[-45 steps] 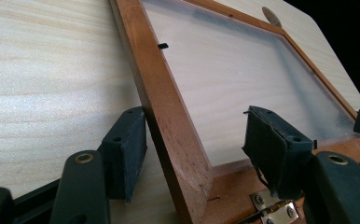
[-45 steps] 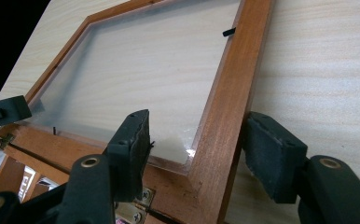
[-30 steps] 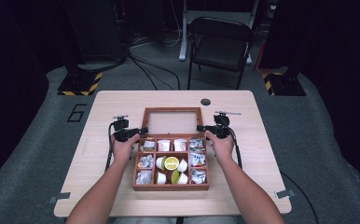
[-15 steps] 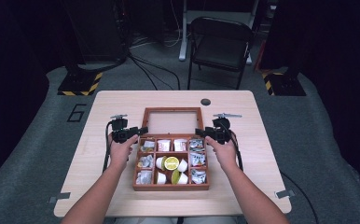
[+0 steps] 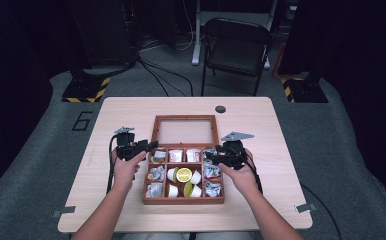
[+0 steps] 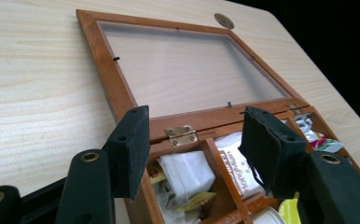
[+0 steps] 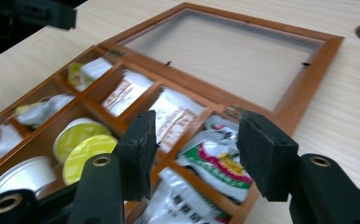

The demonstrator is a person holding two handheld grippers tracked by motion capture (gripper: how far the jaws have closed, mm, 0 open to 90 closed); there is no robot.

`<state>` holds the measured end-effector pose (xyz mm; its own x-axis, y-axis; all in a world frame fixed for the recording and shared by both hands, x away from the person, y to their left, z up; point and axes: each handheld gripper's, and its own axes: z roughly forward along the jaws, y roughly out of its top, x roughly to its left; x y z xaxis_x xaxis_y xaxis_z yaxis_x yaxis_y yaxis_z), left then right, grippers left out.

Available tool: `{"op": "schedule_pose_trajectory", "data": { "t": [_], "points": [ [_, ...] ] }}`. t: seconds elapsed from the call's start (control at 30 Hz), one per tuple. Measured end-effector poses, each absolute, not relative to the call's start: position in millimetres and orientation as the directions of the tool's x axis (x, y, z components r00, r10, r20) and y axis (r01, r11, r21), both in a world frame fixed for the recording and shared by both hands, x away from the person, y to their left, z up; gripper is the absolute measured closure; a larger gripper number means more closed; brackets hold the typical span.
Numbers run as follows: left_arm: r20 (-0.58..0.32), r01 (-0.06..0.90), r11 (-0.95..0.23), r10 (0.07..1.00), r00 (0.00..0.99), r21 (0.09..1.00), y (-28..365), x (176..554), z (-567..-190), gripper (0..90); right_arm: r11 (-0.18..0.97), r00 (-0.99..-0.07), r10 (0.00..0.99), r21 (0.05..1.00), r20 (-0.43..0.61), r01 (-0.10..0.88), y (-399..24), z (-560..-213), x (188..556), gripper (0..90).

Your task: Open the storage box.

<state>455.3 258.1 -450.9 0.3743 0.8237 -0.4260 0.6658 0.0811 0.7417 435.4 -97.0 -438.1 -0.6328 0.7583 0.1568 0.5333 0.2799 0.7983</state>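
Observation:
A wooden compartment box [image 5: 183, 201] lies mid-table with its glass lid [image 5: 183, 131] folded flat behind it. Its cells hold tea bags, foil packets and small cups, one with a yellow-green lid [image 5: 183, 174]. My left gripper [image 5: 150, 146] is open at the box's back left corner. In the left gripper view [image 6: 194, 149] its jaws straddle the back rail beside a brass hinge [image 6: 182, 135], above a white tea bag [image 6: 187, 170]. My right gripper [image 5: 210, 156] is open over the back right cells. In the right gripper view [image 7: 194, 149] its jaws hang above colourful packets [image 7: 215, 161], empty.
A round grommet hole [image 5: 220, 109] sits in the tabletop [image 5: 291, 165] behind the lid. A folding chair [image 5: 236, 50] stands beyond the far edge. Bare wood lies on both sides of the box. Yellow-lidded cups [image 7: 82, 151] fill the middle cells.
My right gripper has come toward the person and inward, over the box's back right cells. My left gripper has shifted slightly toward the back left corner. Both stay open.

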Motion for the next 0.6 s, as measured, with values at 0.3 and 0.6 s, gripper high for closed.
{"op": "schedule_pose_trajectory", "data": {
  "t": [0.3,0.6],
  "points": [
    [-0.399,0.646,0.044,0.818,0.415,0.762,256.4,441.4,-446.4,41.6,0.342,-0.705,0.691,0.789,0.157,0.511,-76.4,-446.7,417.1,44.5],
    [-0.358,0.615,-0.001,0.813,0.46,0.788,251.8,430.8,-443.7,41.4,0.401,-0.751,0.642,0.767,0.155,0.501,-52.7,-454.4,407.6,41.3]
  ]
}}
